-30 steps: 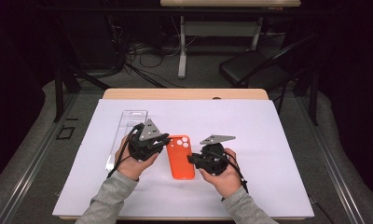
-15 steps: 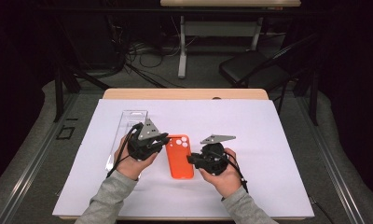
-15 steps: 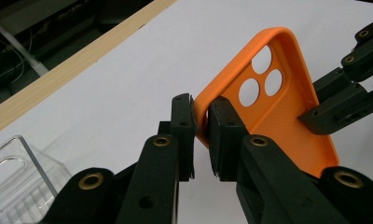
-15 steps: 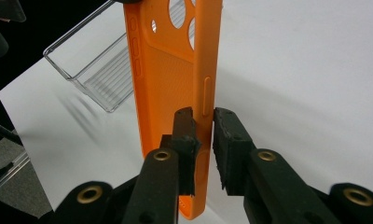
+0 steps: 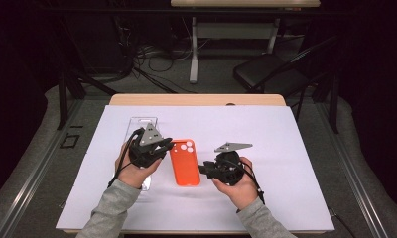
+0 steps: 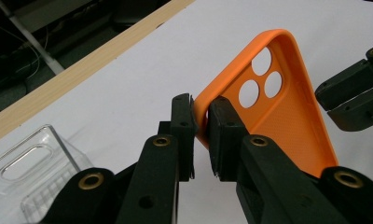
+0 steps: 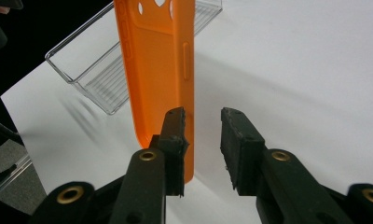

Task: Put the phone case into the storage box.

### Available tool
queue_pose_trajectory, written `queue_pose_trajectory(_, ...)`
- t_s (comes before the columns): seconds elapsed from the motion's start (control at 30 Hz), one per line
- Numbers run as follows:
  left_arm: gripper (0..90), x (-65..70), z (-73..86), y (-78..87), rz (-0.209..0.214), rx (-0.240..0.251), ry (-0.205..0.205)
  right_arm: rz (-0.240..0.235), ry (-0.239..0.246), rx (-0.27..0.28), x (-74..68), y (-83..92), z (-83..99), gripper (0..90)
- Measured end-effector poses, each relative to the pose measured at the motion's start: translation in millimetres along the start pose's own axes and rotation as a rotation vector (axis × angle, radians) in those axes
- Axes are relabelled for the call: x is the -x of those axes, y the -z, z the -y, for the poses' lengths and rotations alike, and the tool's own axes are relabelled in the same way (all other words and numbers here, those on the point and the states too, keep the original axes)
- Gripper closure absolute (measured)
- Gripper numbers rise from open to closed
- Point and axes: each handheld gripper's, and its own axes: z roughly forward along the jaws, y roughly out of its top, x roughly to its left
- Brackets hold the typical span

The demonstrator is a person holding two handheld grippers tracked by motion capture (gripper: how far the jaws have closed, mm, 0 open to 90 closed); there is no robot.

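Orange phone case [image 5: 184, 162] mid-worktop [image 5: 296, 148], one corner pinched fast in left gripper [image 6: 201, 135]; right gripper [image 7: 203, 140] just spreading, jaws off its side edge; clear plastic case [image 5: 143, 124] waiting beside, untouched; handover seemingly half done.

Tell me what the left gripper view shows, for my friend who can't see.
The left gripper pinches the edge of an orange phone case over a white table. A clear case lies at lower left.
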Motion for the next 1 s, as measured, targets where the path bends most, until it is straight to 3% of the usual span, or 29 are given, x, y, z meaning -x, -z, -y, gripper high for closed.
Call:
queue_pose_trajectory(0.23,81.7,-9.0,2.3,5.1,-0.021,0.013,0.011,0.012,0.006,0.015,3.4,0.8,-0.5,66.3)
queue_pose_trajectory(0.73,81.8,-21.2,1.4,4.2,-0.009,0.04,0.045,0.02,0.006,0.003,9.3,-0.2,-1.0,63.3)
queue_pose_trajectory(1.0,81.7,-26.7,2.3,2.3,-0.011,0.054,0.026,0.027,0.009,0.003,11.5,0.1,-0.9,62.8)
